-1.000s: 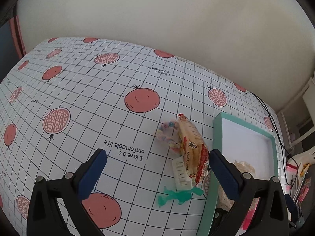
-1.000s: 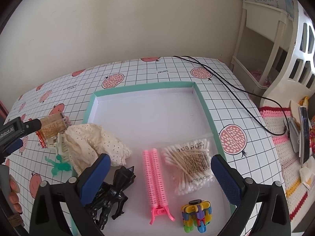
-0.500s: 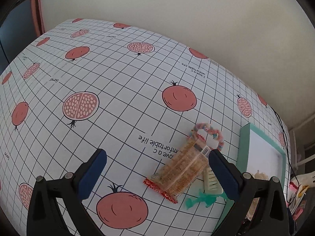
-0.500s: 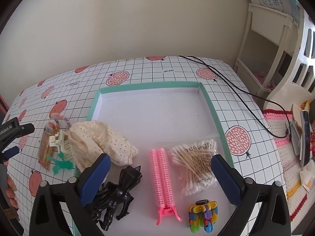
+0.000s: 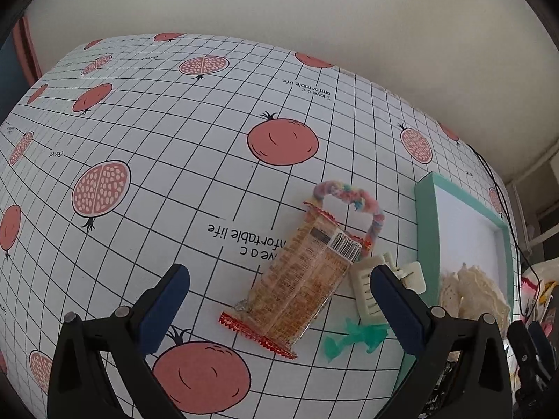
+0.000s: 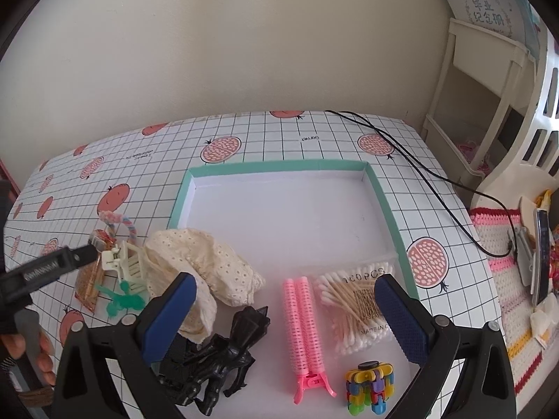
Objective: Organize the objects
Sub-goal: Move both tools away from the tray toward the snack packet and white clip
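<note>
The job looks partly done. The green-edged tray (image 6: 391, 223) already holds a cream lace cloth (image 6: 209, 272), a black toy figure (image 6: 223, 349), a pink hair roller clip (image 6: 304, 328), a bag of cotton swabs (image 6: 356, 307) and a colourful block toy (image 6: 368, 392). The cloth hangs over the tray's left edge, so it may need a tidy.

Four things are still out on the surface (image 5: 174, 139), just to the left of the tray. The snack packet (image 5: 300, 279) lies flat, and its far end rests on a fuzzy rainbow loop (image 5: 353, 197). At about 3 o'clock from the packet sits a cream hair claw clip (image 5: 367, 286), very close to it. At about 5 o'clock from the packet lies a small green plastic toy (image 5: 353, 338).

The left tongs (image 5: 279, 300) are spread wide and hold nothing. They hang over the packet, which sits between the two tips, so the packet is probably the next thing to be picked up. One blue tip covers part of the claw clip in this view.

The right tongs (image 6: 286, 307) are also spread wide and empty, hanging over the near part of the tray.
</note>
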### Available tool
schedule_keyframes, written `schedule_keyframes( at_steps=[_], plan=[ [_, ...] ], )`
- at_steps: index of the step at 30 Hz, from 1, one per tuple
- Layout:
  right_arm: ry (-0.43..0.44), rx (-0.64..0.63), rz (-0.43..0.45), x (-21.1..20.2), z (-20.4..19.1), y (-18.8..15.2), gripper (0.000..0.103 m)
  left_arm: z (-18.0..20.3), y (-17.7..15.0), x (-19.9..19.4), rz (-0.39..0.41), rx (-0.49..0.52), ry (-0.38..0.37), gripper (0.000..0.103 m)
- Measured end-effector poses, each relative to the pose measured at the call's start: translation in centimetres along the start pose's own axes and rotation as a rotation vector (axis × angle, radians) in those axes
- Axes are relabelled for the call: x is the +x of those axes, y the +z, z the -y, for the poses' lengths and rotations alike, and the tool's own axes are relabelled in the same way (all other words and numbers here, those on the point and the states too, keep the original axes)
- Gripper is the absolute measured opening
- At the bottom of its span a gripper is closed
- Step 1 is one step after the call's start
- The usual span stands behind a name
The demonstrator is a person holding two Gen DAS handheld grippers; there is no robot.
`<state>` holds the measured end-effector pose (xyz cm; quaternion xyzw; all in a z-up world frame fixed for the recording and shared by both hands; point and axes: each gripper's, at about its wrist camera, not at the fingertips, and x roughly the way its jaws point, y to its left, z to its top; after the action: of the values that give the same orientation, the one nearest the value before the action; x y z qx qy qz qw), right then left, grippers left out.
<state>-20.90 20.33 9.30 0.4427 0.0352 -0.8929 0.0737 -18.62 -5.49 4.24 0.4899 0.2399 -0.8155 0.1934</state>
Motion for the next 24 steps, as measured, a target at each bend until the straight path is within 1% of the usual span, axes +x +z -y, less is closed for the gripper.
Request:
schedule_keyframes(
  at_steps=[2,7,8,10,11,14,17,20,24],
  plan=[
    [0.012,-0.006,0.015,-0.4,-0.5,0.3,0.103,-0.1,0.0,0.2,-0.002,0.005,0.002,0.103],
    [0.049,-0.043,0.032,-1.1,-2.5,0.8,0.103,-0.6,0.1,0.5,0.008,0.035,0.04,0.103],
    [0.055,-0.05,0.033,-1.2,-2.9,0.8,0.103,-0.6,0.1,0.6,0.007,0.04,0.039,0.103],
    [0.06,-0.064,0.037,-1.2,-3.6,0.9,0.103,-0.9,0.1,0.6,0.012,0.051,-0.01,0.103],
    [0.059,-0.07,0.038,-1.2,-3.9,1.0,0.103,-0.8,0.1,0.4,0.017,0.063,-0.019,0.103],
    [0.06,-0.076,0.032,-0.8,-4.4,1.2,0.103,-0.6,-0.2,0.5,0.024,0.106,0.013,0.103],
    [0.078,-0.064,0.015,-0.2,-4.7,1.3,0.103,-1.0,-0.5,1.3,-0.003,0.107,0.002,0.103],
    [0.085,-0.064,0.0,0.3,-5.1,1.6,0.103,-1.6,-0.6,1.7,-0.005,0.104,0.027,0.103],
    [0.095,-0.072,-0.005,0.8,-5.9,2.3,0.103,-3.4,-0.2,1.8,-0.002,0.053,0.057,0.103]
  ],
)
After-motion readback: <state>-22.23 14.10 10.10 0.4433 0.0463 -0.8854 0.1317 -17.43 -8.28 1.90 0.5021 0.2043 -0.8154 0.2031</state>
